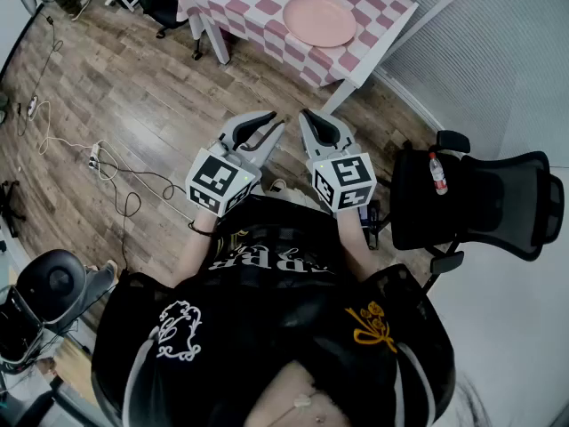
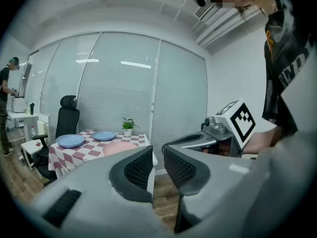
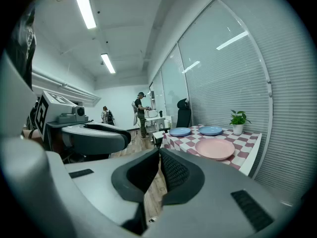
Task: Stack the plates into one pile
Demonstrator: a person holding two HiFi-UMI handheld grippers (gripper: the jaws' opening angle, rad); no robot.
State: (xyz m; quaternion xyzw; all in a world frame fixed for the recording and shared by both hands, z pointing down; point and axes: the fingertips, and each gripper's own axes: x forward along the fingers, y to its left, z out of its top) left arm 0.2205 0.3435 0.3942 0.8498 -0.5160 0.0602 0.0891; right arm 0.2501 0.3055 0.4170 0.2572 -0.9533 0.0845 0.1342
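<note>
Left gripper [image 1: 269, 121] and right gripper [image 1: 308, 116] are held closed, empty; the round pink plate [image 1: 320, 19] is seen well ahead, nearer the right.

Three round plates are laid flat, unstacked, on the checkered table [image 1: 267, 12]: pink plate [image 1: 320, 19] set apart, first blue plate [image 3: 180, 131] beside second blue plate [image 3: 211, 130].

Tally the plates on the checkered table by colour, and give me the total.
Pink plate: 1
Blue plates: 2
Total: 3
</note>
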